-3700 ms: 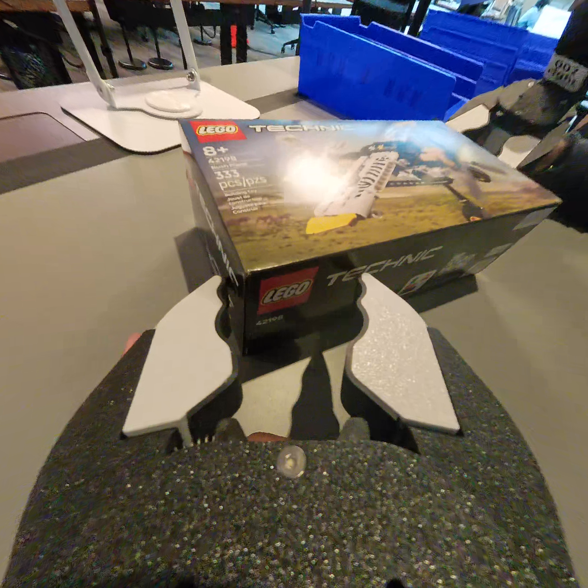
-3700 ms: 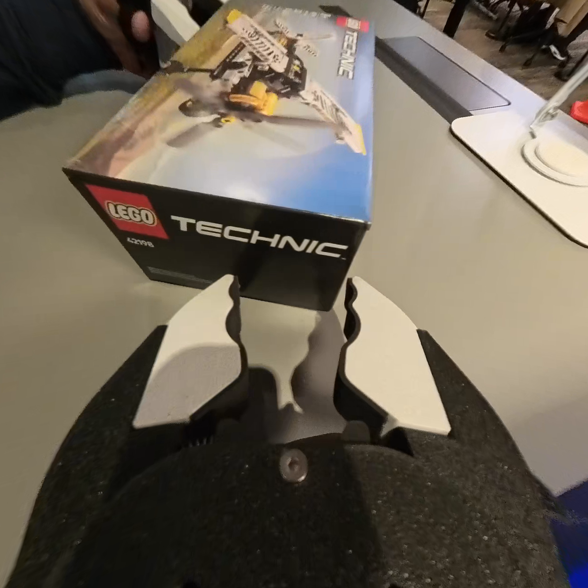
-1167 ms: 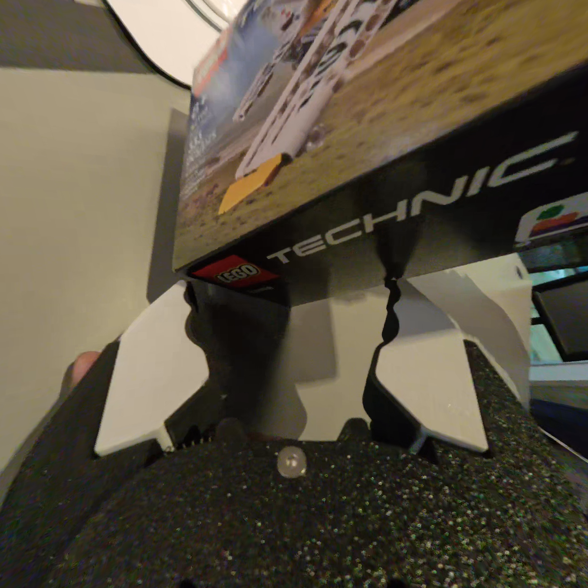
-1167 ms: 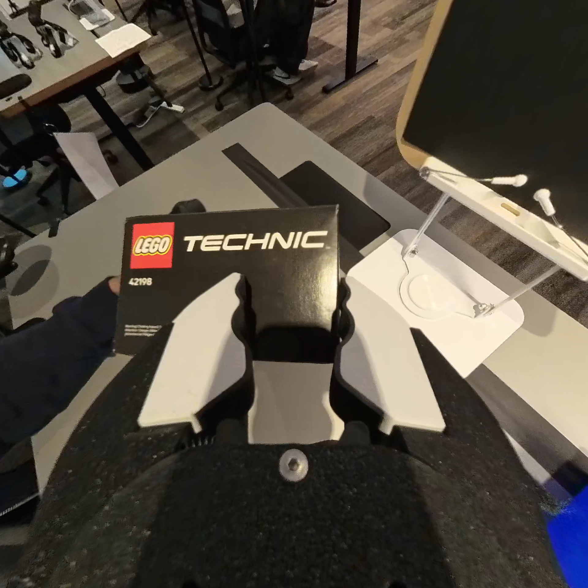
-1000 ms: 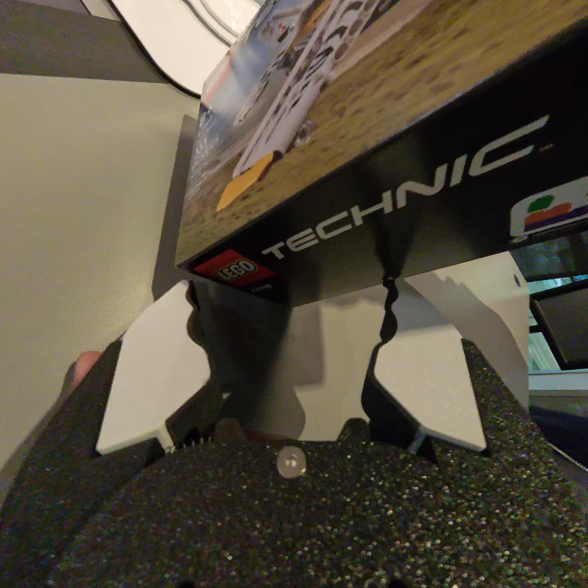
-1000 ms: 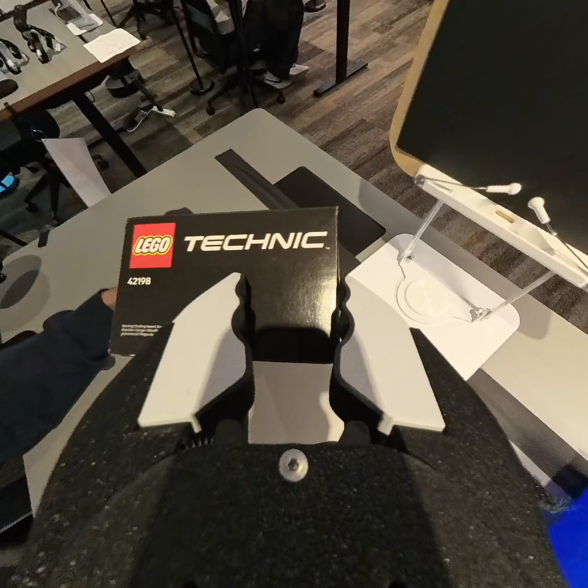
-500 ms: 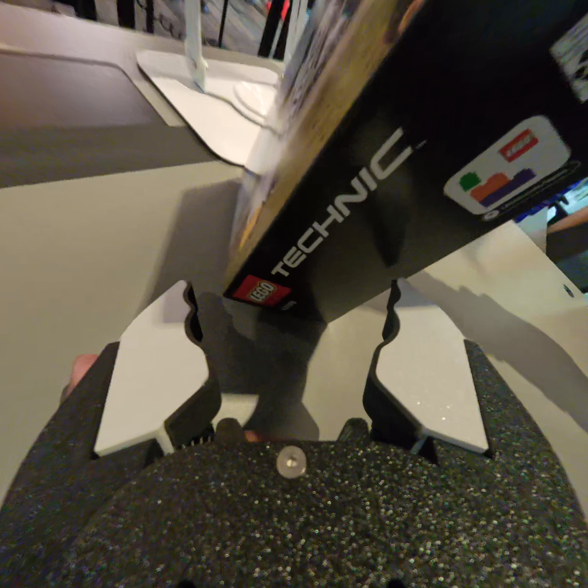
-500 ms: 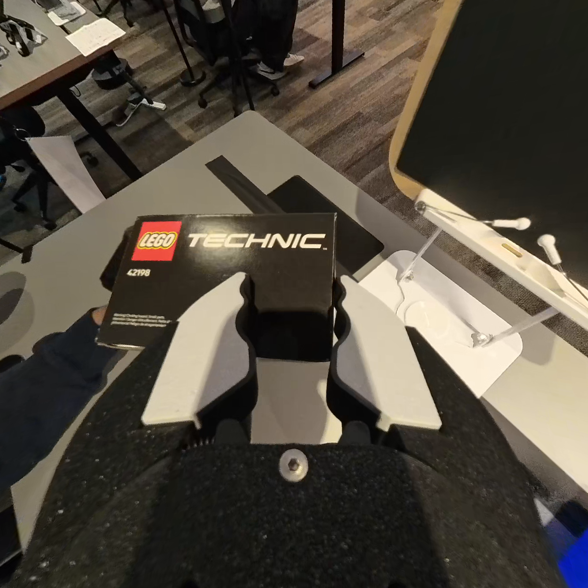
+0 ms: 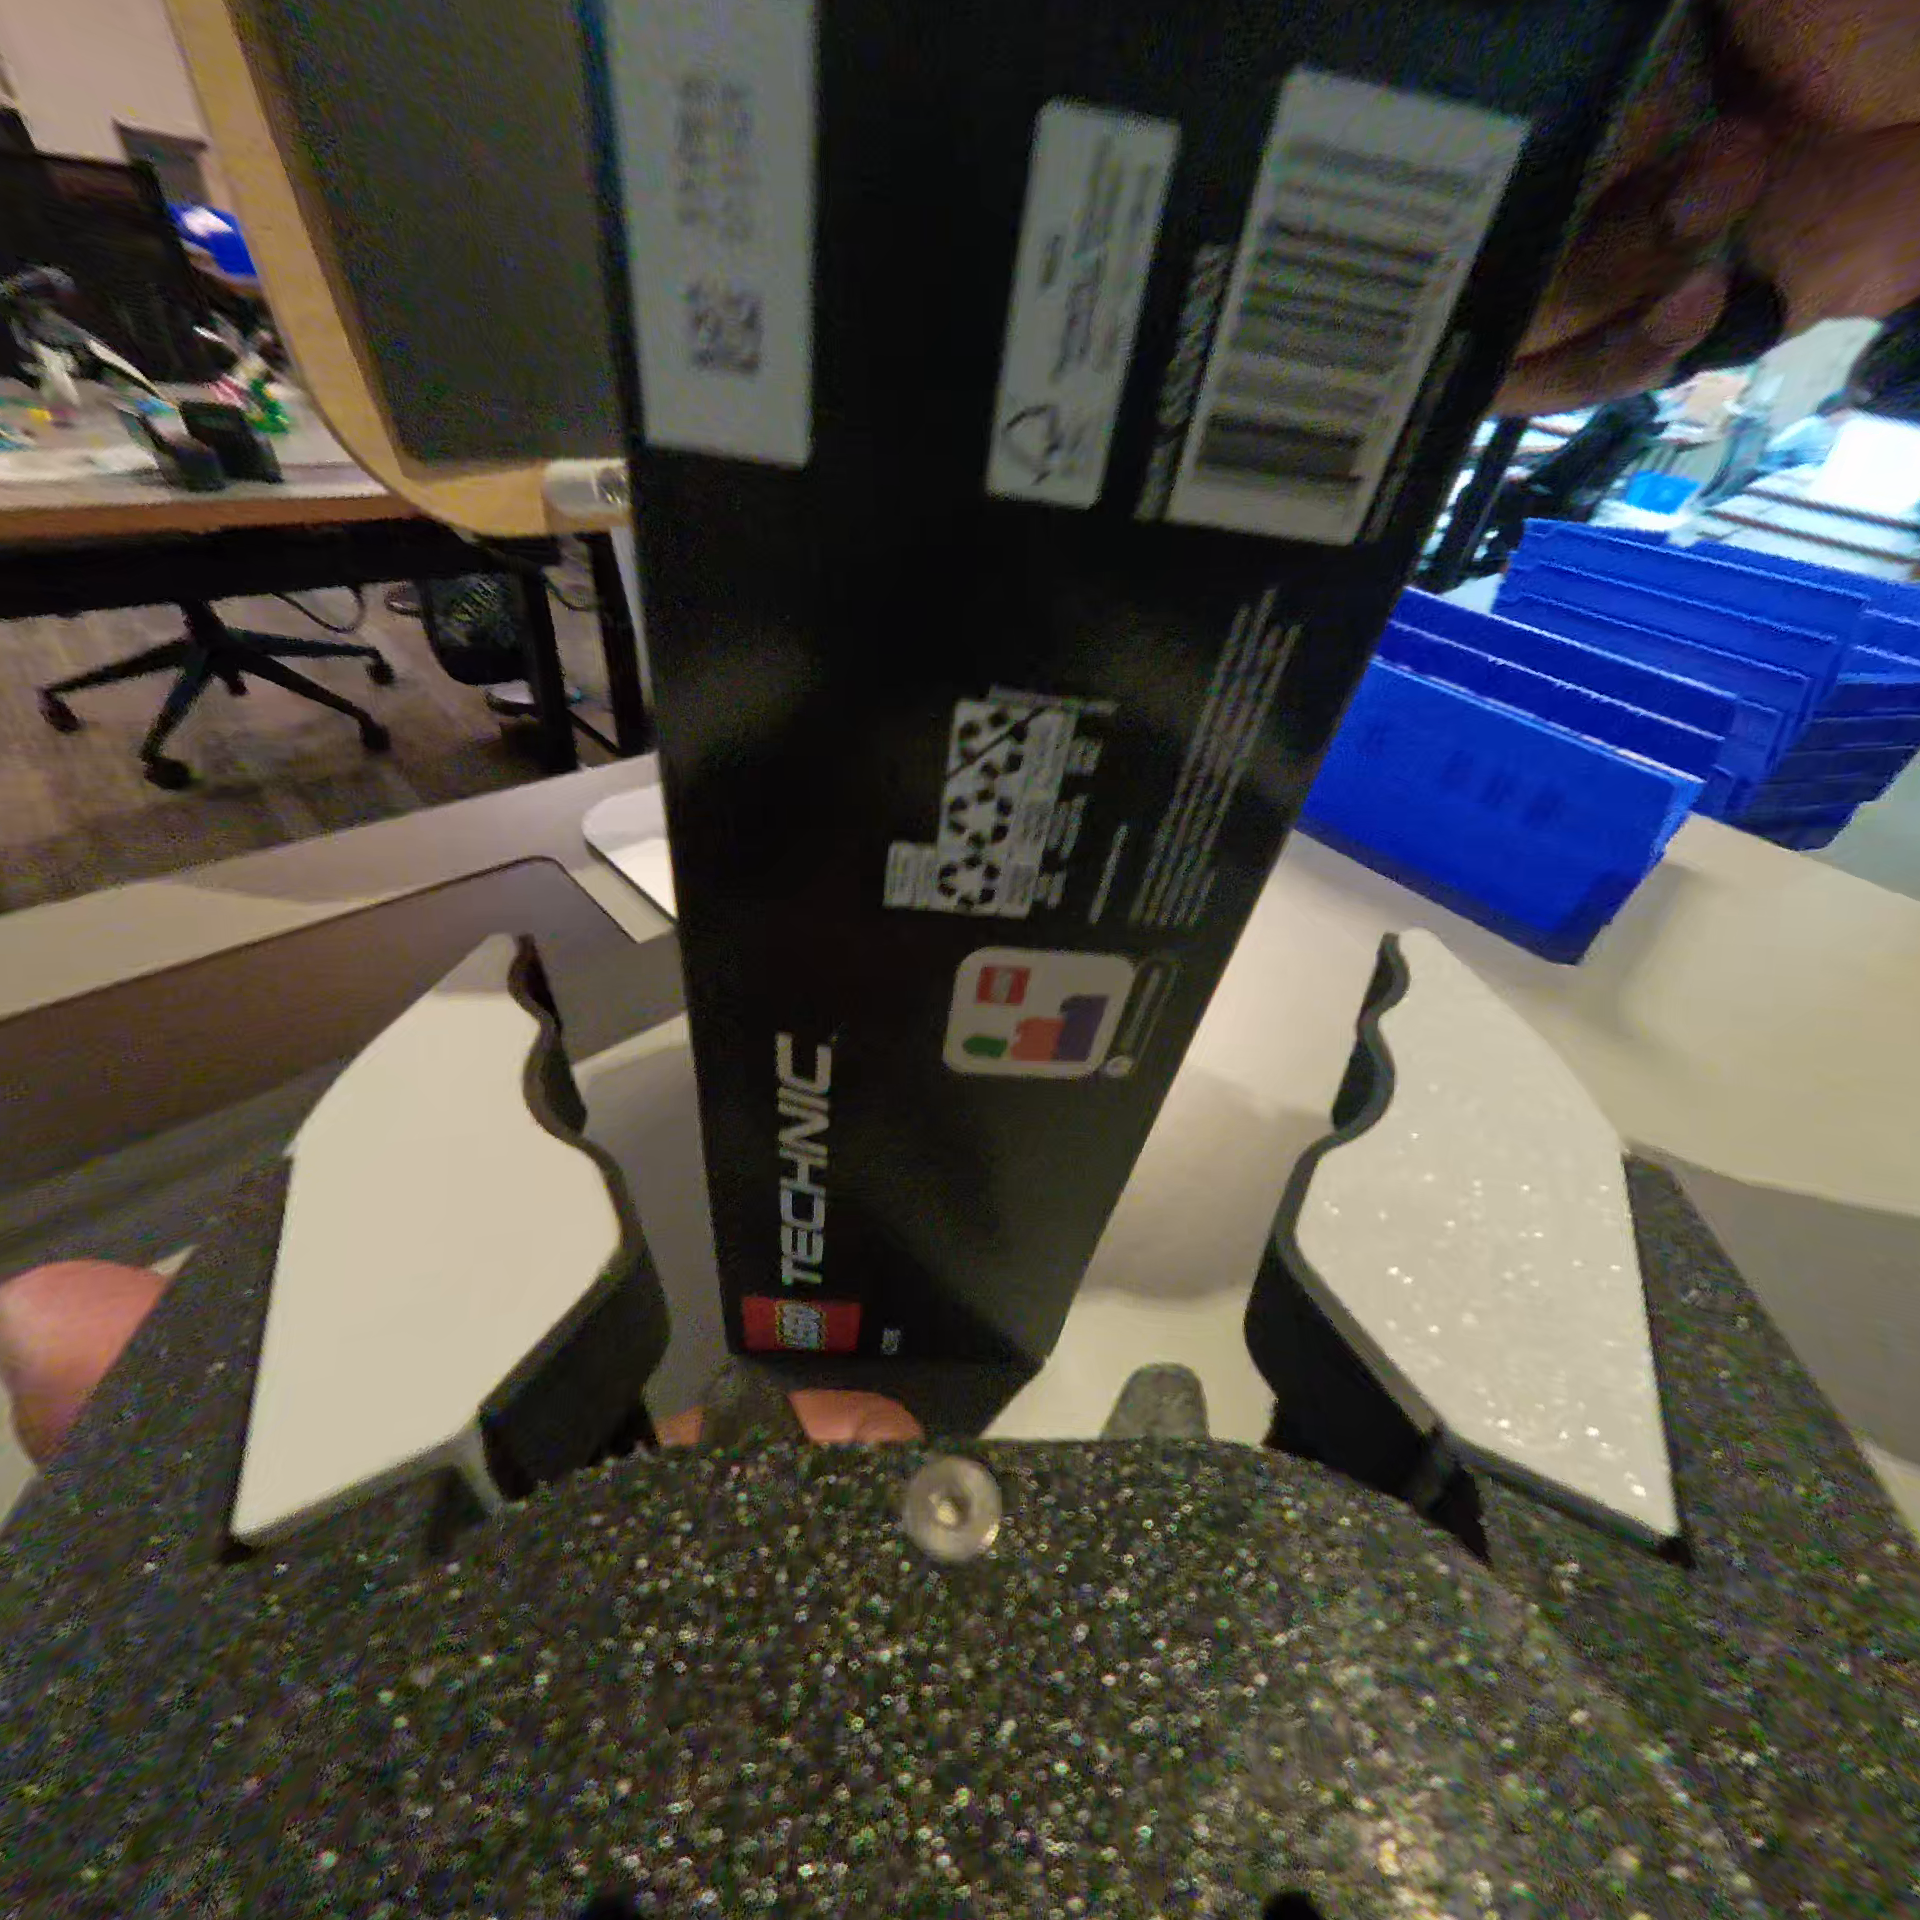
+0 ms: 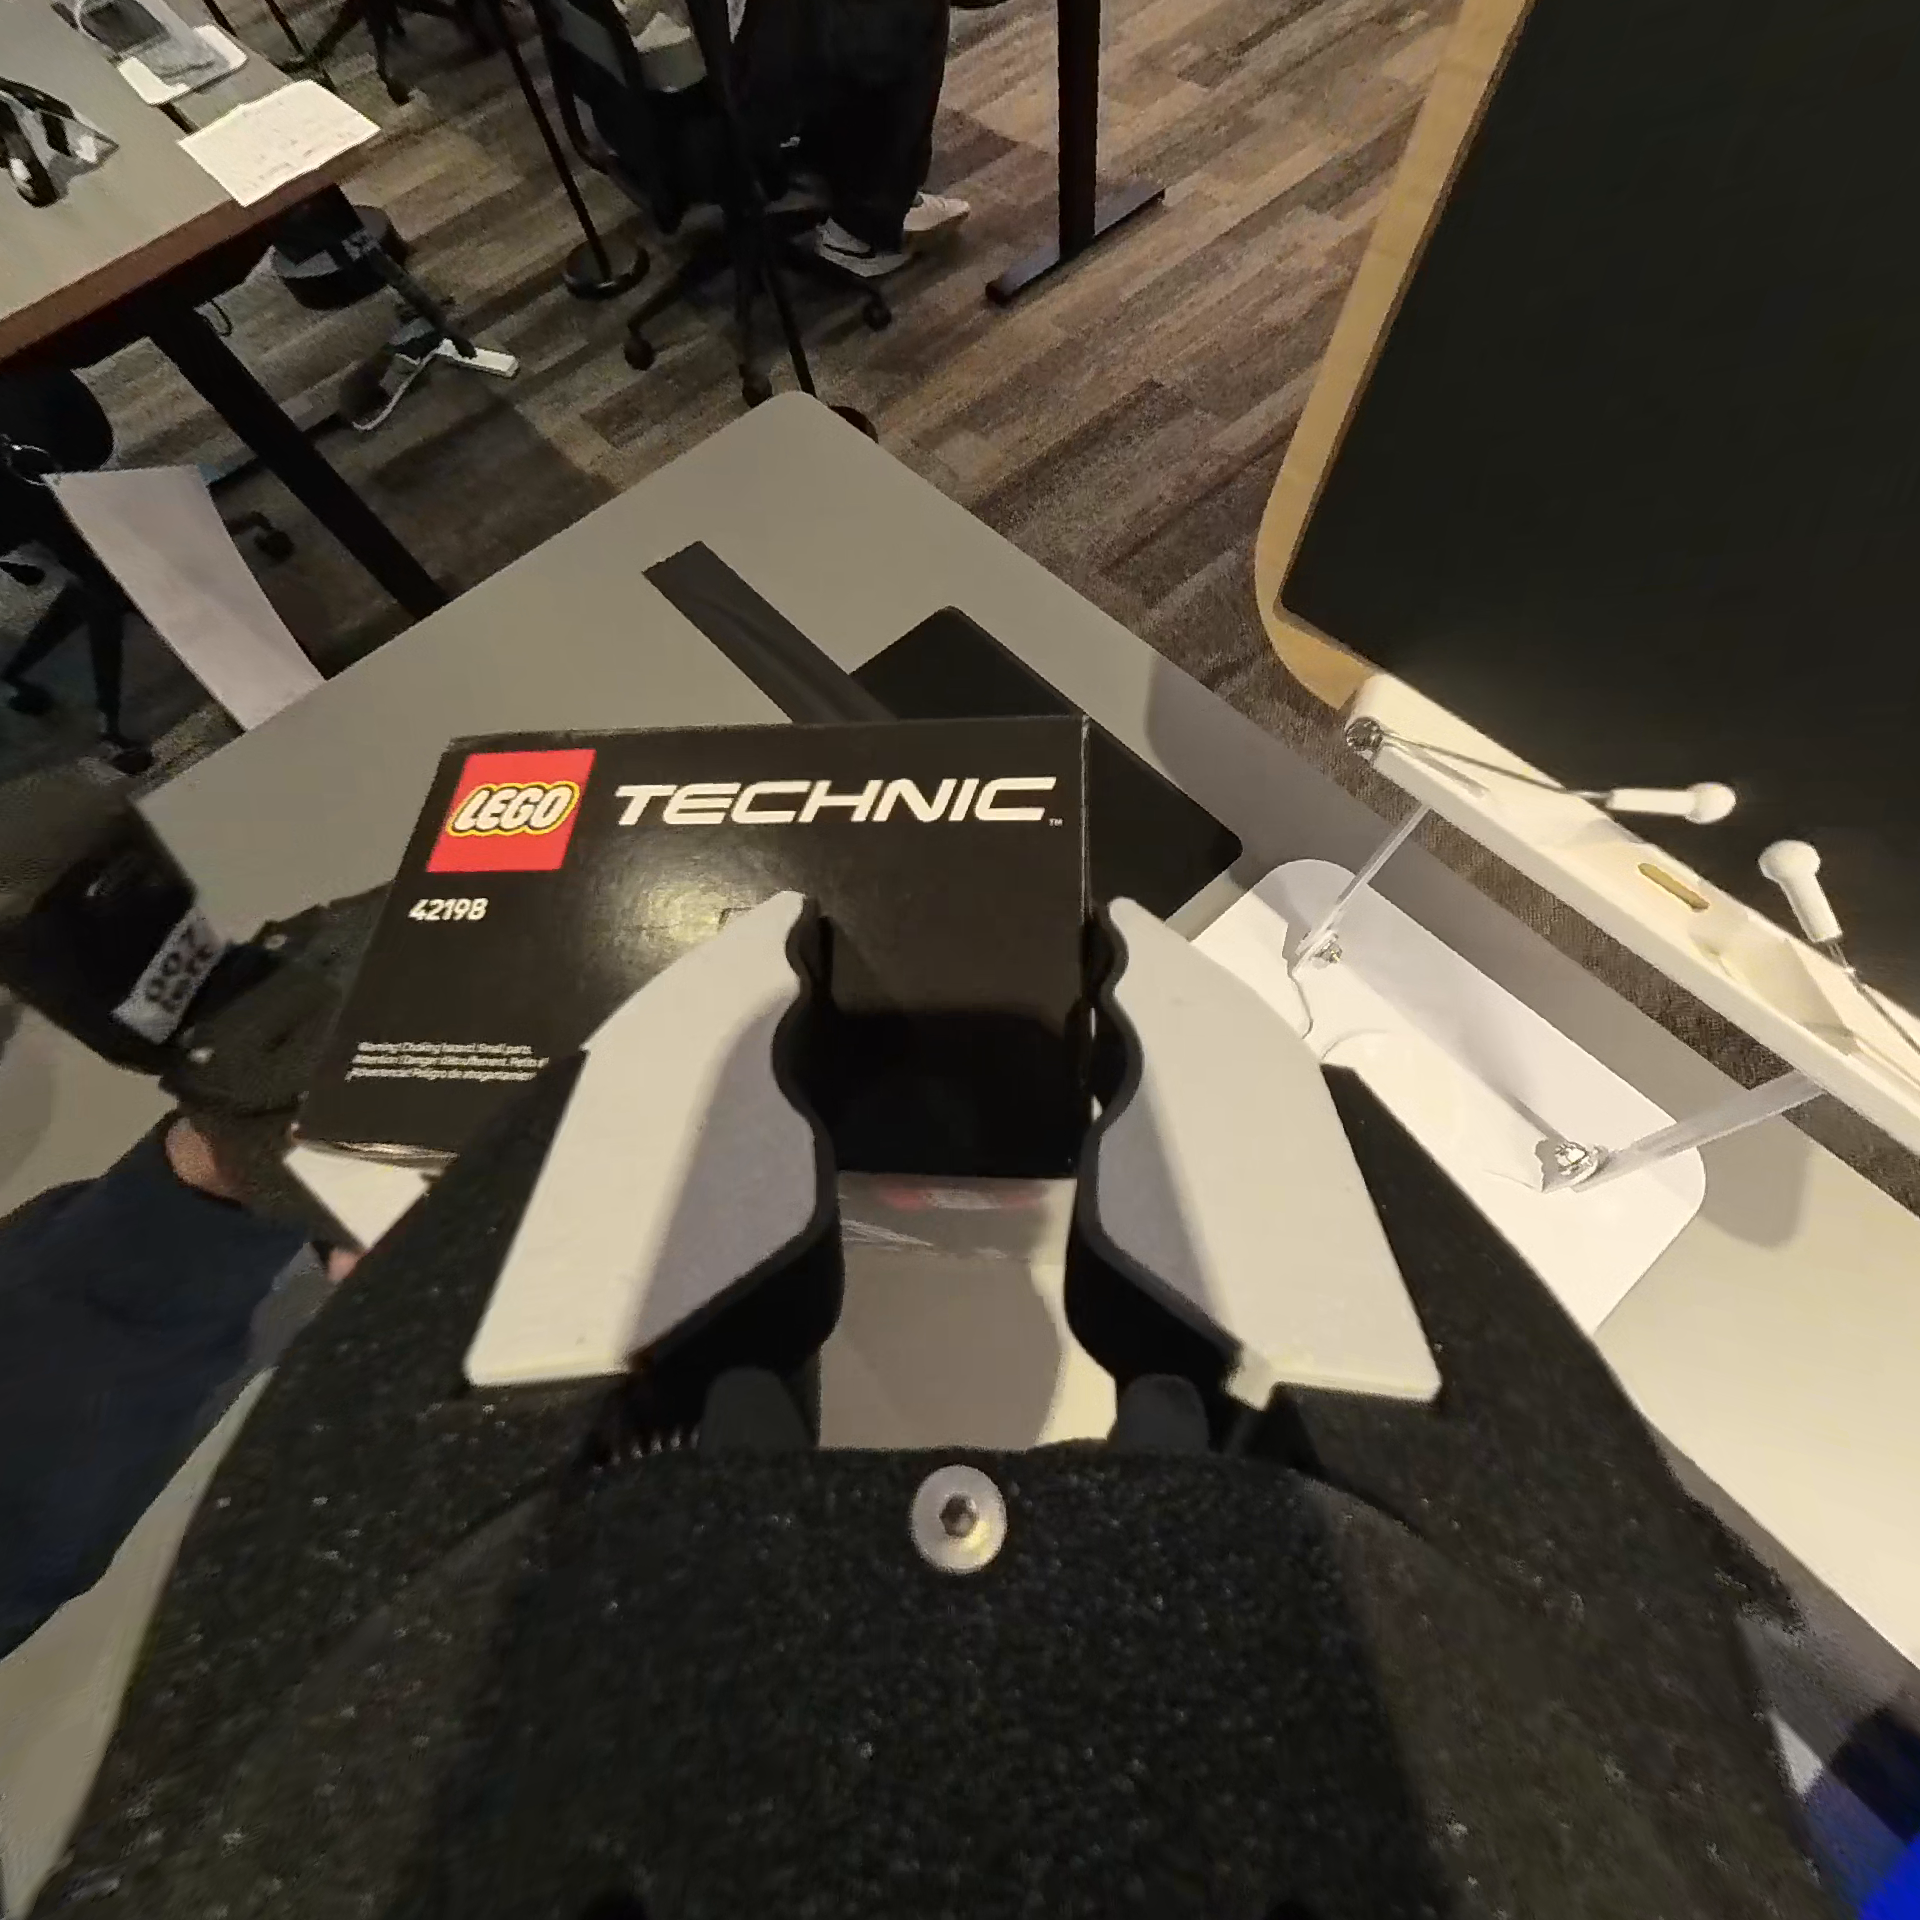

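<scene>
In your left wrist view, the black toy box (image 9: 966,665) stands on end in the air, its narrow face with the white labels and barcode turned toward the camera. Your left gripper (image 9: 951,977) sits spread wide on either side of the box's lower end, and neither white finger (image 9: 436,1216) touches the cardboard, so it isn't holding anything. A bare hand (image 9: 1756,177) shows at the upper right corner of the box. Behind the box to the right sit the blue bins (image 9: 1621,727) on the grey table (image 9: 1714,1039), and to the left of the box there's a desk with an office chair (image 9: 208,665)

In your right wrist view, the same box (image 10: 727,935) is seen end-on, red logo square at its left. Your right gripper (image 10: 951,925) is clamped on the box's right-hand edge, one finger (image 10: 686,1132) on each side. The white stand base (image 10: 1434,1091) lies on the table right of the box, and a dark sleeve (image 10: 114,1340) shows lower left of it
</scene>
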Motion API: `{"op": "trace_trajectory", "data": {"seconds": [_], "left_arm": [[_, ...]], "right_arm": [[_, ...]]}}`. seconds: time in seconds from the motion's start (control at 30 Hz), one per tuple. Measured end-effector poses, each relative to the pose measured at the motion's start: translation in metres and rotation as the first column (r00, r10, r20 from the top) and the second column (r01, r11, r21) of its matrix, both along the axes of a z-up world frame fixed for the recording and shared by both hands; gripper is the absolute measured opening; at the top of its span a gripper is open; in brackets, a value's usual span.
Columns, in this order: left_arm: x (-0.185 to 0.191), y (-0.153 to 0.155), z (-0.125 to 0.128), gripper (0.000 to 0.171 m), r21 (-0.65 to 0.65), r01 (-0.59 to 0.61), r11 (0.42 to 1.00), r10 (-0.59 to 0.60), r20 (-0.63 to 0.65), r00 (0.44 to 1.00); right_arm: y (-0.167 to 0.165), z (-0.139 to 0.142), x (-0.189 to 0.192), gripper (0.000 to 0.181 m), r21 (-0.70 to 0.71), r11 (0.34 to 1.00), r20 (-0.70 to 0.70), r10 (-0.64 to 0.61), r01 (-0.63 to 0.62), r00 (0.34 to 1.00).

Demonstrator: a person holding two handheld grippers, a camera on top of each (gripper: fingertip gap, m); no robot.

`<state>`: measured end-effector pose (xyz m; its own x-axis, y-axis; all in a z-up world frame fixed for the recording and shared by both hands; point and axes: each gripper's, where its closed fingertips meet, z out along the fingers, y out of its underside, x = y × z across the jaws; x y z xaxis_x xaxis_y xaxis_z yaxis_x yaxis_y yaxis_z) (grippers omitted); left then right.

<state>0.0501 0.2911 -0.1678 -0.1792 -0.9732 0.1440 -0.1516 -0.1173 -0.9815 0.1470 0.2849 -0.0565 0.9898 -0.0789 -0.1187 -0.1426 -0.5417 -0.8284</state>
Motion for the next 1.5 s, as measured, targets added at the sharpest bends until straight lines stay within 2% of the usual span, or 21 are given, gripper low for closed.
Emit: {"op": "trace_trajectory", "data": {"seconds": [0.13,0.23,0.37,0.5,0.67,0.77,0.87,0.97,1.1,1.2,1.3,1.43,1.5], "left_arm": [[0.008,0.000,0.011,0.146,0.083,-0.104,0.991,0.103,0.013,0.995],[0.014,0.008,0.013,0.146,0.092,-0.180,0.979,0.179,0.019,0.984],[0.026,0.004,0.006,0.147,0.076,-0.160,0.984,0.161,-0.003,0.987],[0.040,-0.001,-0.009,0.141,0.161,-0.163,0.973,0.173,-0.052,0.984],[0.045,-0.002,-0.010,0.138,0.190,-0.151,0.970,0.162,-0.042,0.986],[0.045,-0.010,-0.011,0.138,0.212,-0.101,0.972,0.115,-0.055,0.992],[0.043,-0.030,-0.012,0.137,0.194,-0.003,0.981,0.017,-0.066,0.998],[0.036,-0.062,-0.014,0.137,0.196,0.129,0.972,-0.114,-0.089,0.989],[0.017,-0.115,-0.017,0.137,0.205,0.313,0.927,-0.287,-0.149,0.946],[-0.001,-0.156,-0.018,0.137,0.207,0.429,0.879,-0.401,-0.167,0.901],[-0.016,-0.187,-0.018,0.137,0.207,0.491,0.846,-0.464,-0.167,0.870],[-0.024,-0.207,-0.018,0.137,0.207,0.512,0.834,-0.487,-0.161,0.858],[-0.025,-0.210,-0.018,0.137,0.208,0.514,0.832,-0.489,-0.163,0.857]], "right_arm": [[-0.012,0.008,0.000,0.045,0.034,0.999,0.073,-0.007,0.004,0.997],[-0.032,0.017,-0.001,0.044,0.080,0.997,0.088,-0.011,0.004,0.996],[-0.069,0.008,-0.001,0.042,0.081,0.997,0.104,-0.014,0.005,0.994],[-0.106,-0.014,-0.001,0.041,0.043,0.999,0.125,-0.012,0.006,0.992],[-0.139,-0.028,-0.002,0.041,0.012,1.000,0.175,0.019,-0.022,0.984],[-0.149,-0.024,-0.004,0.040,-0.007,0.998,0.238,0.058,-0.058,0.970],[-0.154,-0.010,-0.010,0.040,-0.027,0.994,0.304,0.110,-0.107,0.946],[-0.157,0.009,-0.024,0.040,-0.072,0.981,0.400,0.195,-0.182,0.896],[-0.163,0.023,-0.059,0.042,-0.181,0.933,0.463,0.359,-0.310,0.811],[-0.173,0.019,-0.093,0.047,-0.287,0.868,0.448,0.496,-0.406,0.744],[-0.189,0.012,-0.122,0.055,-0.374,0.798,0.407,0.599,-0.472,0.690],[-0.206,0.008,-0.140,0.070,-0.441,0.739,0.354,0.665,-0.509,0.658],[-0.205,0.005,-0.140,0.071,-0.453,0.745,0.358,0.655,-0.489,0.666]]}}
